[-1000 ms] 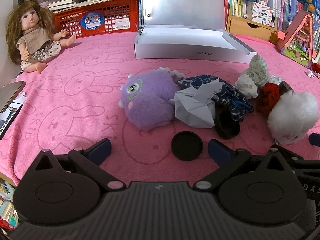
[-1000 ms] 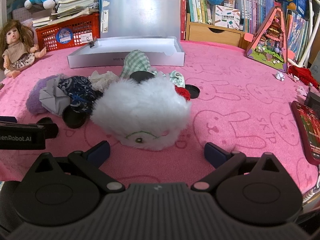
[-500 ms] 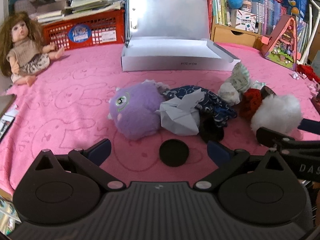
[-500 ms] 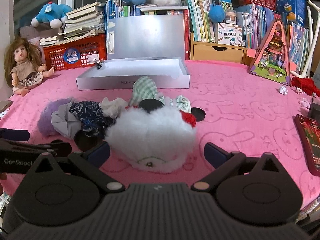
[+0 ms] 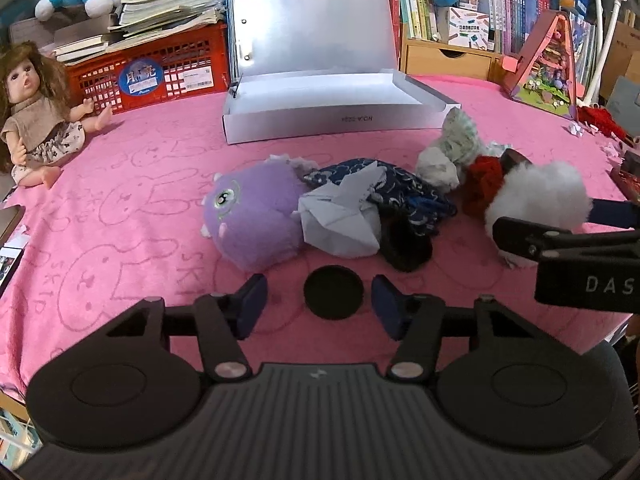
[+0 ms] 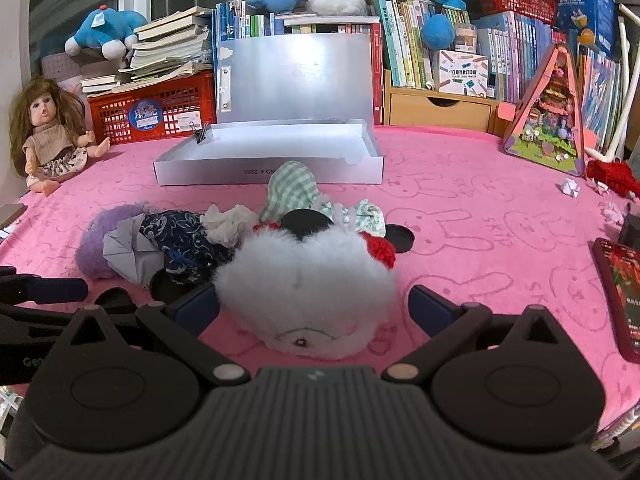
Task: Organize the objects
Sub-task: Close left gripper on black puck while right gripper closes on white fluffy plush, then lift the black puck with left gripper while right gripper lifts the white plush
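Observation:
A pile of objects lies on the pink cloth: a purple plush (image 5: 252, 220), a grey folded paper (image 5: 340, 222), a dark blue patterned cloth (image 5: 404, 192), a white fluffy plush (image 6: 306, 280) and a flat black disc (image 5: 333, 291). My left gripper (image 5: 318, 304) is open, its fingers on either side of the black disc. My right gripper (image 6: 314, 312) is open, its fingers on either side of the white fluffy plush, which also shows in the left wrist view (image 5: 538, 196). An open white box (image 6: 272, 156) stands behind the pile.
A doll (image 5: 36, 108) sits at the far left. A red crate (image 6: 152, 114) with books, a wooden drawer (image 6: 440, 106) and a pink triangular toy house (image 6: 548, 120) line the back. A red phone (image 6: 622, 292) lies at the right edge. Another black disc (image 6: 398, 238) lies right of the pile.
Both grippers have pulled back and risen. The left fingers have narrowed around the black disc. The right fingers now flank the white plush more closely.

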The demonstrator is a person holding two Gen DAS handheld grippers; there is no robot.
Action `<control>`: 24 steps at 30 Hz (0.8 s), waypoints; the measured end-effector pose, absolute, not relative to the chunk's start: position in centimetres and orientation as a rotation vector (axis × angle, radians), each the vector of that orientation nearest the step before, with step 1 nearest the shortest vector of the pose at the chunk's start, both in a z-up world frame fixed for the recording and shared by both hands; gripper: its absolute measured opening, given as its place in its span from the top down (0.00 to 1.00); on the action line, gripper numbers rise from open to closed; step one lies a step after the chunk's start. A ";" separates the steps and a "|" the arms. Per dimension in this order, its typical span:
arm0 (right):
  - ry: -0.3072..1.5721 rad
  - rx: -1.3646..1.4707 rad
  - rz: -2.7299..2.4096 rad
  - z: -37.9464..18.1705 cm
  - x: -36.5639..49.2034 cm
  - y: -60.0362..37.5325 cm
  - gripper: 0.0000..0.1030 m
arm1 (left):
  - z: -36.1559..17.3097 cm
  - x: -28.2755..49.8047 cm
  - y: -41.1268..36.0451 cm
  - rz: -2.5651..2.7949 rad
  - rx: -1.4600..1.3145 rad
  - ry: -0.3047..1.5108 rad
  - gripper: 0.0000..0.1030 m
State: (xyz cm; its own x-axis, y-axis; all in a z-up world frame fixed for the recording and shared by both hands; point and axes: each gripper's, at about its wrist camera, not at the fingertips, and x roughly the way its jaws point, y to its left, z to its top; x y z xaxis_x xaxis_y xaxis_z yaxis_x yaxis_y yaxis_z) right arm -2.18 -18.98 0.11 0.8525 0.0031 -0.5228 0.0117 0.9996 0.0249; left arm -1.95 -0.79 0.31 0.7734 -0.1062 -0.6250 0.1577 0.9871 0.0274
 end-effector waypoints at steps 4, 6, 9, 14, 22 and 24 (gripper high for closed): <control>0.558 0.026 0.003 0.0 -2.1 -18.8 0.01 | 0.3 -2.0 -0.8 -0.139 0.074 0.668 0.39; 0.561 0.021 0.006 0.0 -2.1 -18.7 0.03 | 0.3 -2.0 -0.9 -0.147 0.078 0.662 0.49; 0.565 0.020 0.010 0.0 -2.1 -18.6 0.06 | 0.4 -2.2 -0.9 -0.151 0.077 0.658 0.60; 0.576 0.017 0.017 0.1 -2.1 -18.4 0.12 | 0.4 -2.6 -1.3 -0.146 0.095 0.648 0.64; 0.580 0.021 0.018 0.2 -2.3 -18.4 0.18 | 0.5 -2.8 -1.4 -0.146 0.097 0.645 0.64; 0.580 0.021 0.018 0.2 -2.3 -18.4 0.20 | 0.6 -2.8 -1.4 -0.143 0.098 0.644 0.64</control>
State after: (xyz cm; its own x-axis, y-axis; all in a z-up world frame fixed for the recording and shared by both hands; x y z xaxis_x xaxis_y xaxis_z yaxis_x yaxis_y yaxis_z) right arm -2.33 -18.37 0.24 0.8364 0.0229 -0.5477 -0.0109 0.9996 0.0252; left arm -2.84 -1.39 0.60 0.7904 -0.1023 -0.6040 0.1631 0.9855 0.0466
